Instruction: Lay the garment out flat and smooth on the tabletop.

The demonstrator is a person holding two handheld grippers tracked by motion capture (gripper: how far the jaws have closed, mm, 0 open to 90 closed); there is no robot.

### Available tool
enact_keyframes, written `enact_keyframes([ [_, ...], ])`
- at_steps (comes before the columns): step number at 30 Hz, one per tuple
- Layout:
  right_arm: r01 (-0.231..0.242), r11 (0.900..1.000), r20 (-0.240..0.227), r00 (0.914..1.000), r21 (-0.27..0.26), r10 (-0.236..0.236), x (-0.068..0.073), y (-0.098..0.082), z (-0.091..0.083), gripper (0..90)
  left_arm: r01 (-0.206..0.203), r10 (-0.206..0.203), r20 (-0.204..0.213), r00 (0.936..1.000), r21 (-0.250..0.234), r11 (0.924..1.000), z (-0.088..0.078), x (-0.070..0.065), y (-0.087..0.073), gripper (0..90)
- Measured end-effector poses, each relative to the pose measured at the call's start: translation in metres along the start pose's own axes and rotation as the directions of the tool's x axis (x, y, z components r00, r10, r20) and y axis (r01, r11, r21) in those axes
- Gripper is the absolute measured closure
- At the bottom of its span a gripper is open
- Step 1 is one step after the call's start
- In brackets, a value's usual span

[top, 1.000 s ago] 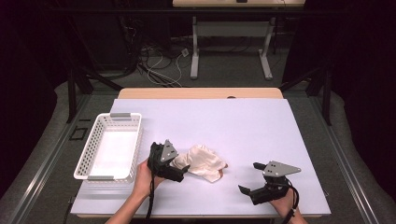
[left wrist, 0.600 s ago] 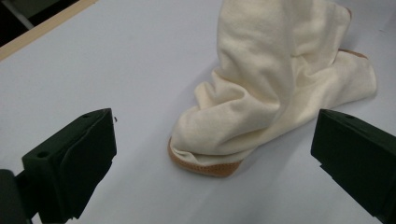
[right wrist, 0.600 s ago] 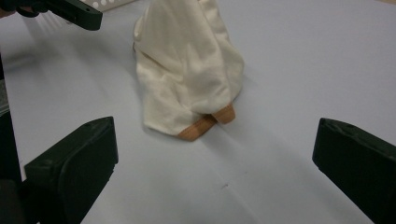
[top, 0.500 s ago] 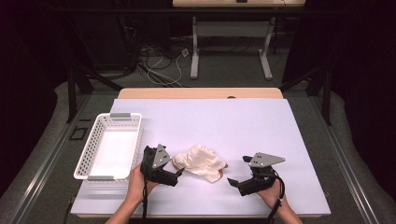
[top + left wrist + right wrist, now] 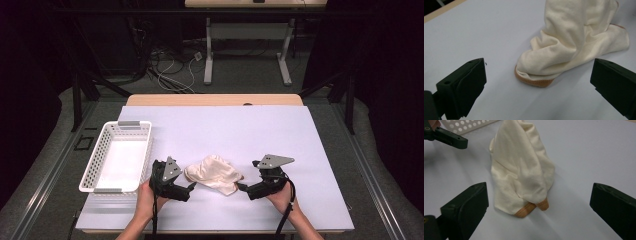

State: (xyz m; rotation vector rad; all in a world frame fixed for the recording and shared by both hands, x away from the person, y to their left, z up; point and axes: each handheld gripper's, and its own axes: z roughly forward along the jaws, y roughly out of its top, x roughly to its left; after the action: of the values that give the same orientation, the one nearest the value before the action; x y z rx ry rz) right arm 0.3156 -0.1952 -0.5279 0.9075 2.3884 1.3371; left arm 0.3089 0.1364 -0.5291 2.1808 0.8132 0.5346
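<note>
Cream cloth (image 5: 214,173) crumpled on the white table cover (image 5: 225,130), near the six o'clock edge, with a tan hem visible at the corners. Left gripper (image 5: 191,186) at the cloth's nine o'clock, jaws spread wide, just beside its corner, not touching. Right gripper (image 5: 241,187) at the cloth's four o'clock, jaws likewise spread, close to the hem. White basket (image 5: 118,156) farther out at nine o'clock.

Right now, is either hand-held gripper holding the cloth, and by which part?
Neither. The left hand-held gripper and right hand-held gripper are both open beside the cloth, not gripping it.
</note>
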Motion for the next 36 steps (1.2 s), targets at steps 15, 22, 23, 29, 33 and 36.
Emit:
enact_keyframes([
  [15, 0.03, 0.993, -0.005, 0.9996, 0.11, -0.029, 0.011, -0.01, 0.025, 24.2, -0.02, 0.018, 0.049, 0.9987, 0.051, 0.9985, 0.012, -0.008, 0.001, 16.6],
  [22, 0.061, 0.982, 0.051, 0.9962, 0.176, -0.071, 0.024, -0.008, 0.033, 39.6, -0.083, 0.08, 0.039, 0.996, 0.074, 0.9938, 0.021, -0.015, 0.002, 28.3],
  [23, 0.062, 0.981, 0.067, 0.9949, 0.185, -0.076, 0.023, -0.007, 0.037, 47.2, -0.078, 0.077, 0.017, 0.9969, 0.086, 0.9932, 0.023, -0.015, 0.001, 34.0],
  [29, 0.038, 0.981, 0.076, 0.9957, 0.191, -0.053, 0.017, -0.007, 0.042, 70.8, -0.064, 0.063, 0.011, 0.9979, 0.075, 0.9952, 0.027, -0.015, -0.003, 53.4],
  [33, 0.04, 0.982, 0.084, 0.9948, 0.184, -0.056, 0.017, -0.007, 0.04, 84.0, -0.086, 0.086, 0.007, 0.9963, 0.072, 0.9937, 0.031, -0.019, -0.003, 68.5],
  [36, 0.045, 0.984, 0.063, 0.9964, 0.175, -0.056, 0.019, -0.006, 0.039, 85.9, -0.108, 0.107, 0.016, 0.9941, 0.076, 0.9912, 0.032, -0.021, -0.003, 78.9],
])
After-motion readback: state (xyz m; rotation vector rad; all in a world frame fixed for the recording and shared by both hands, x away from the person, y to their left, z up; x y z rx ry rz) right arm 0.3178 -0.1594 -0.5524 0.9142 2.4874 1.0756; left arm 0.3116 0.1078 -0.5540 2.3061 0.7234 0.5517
